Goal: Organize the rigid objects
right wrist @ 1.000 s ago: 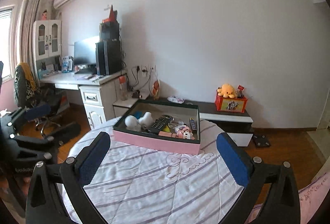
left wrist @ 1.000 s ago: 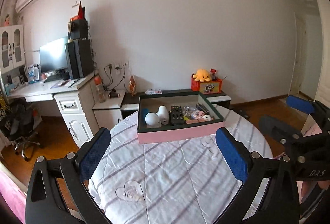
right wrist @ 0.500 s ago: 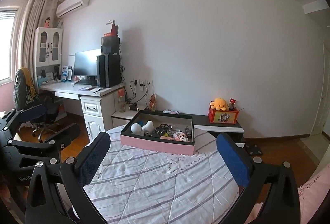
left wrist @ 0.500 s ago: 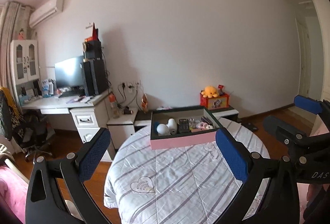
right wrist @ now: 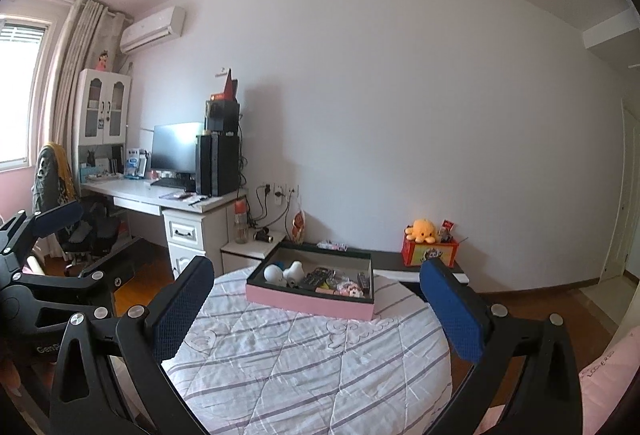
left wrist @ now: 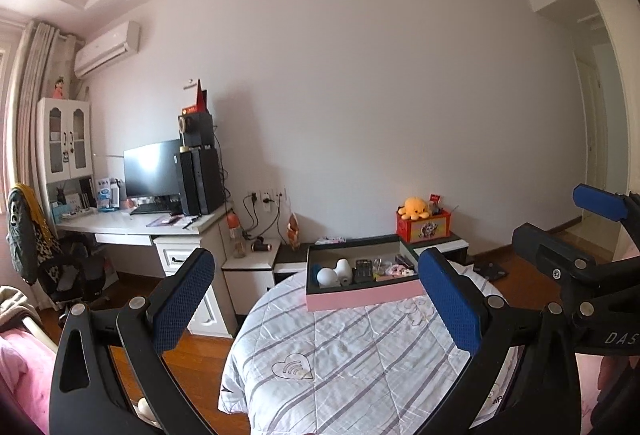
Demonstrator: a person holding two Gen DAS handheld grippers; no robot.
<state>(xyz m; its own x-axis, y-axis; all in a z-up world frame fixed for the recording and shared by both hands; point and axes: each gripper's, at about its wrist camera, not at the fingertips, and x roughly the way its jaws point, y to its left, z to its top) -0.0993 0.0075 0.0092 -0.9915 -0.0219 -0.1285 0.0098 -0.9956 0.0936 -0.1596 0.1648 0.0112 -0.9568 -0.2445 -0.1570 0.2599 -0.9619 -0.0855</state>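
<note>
Both pairs of jaws stood wide apart and held nothing. We saw the left gripper (left wrist: 320, 311) raised above the near part of the round table (left wrist: 360, 367), its blue pads (left wrist: 182, 305) framing the scene, and the right gripper (right wrist: 320, 315) held likewise over the same table, with blue pads (right wrist: 452, 315) spread on either side. In the left wrist view the right gripper showed at the right edge; in the right wrist view the left gripper showed at the left edge. Neither touched anything.

We found the task's things gathered in a pink-sided box (left wrist: 362, 299) with a dark inner rim, sitting at the far edge of the table on a white quilted cover with grey stripes (right wrist: 300, 363). Inside it, at the left end, lay a white rounded object (right wrist: 273, 272) just beside another white piece (right wrist: 295, 270); a black remote control (right wrist: 316, 277) lay near the middle, and small pink-and-white items (right wrist: 349, 289) sat toward the right end. What the smaller items were, we could not tell.

Beyond the table stood a low cabinet bearing a red box (right wrist: 430, 253) with a yellow plush octopus (right wrist: 423, 229) on top. To the far left stood a white desk (right wrist: 168, 197) with a monitor (right wrist: 176, 147) and black computer towers (right wrist: 218, 165), an office chair (left wrist: 68, 271) near it.
</note>
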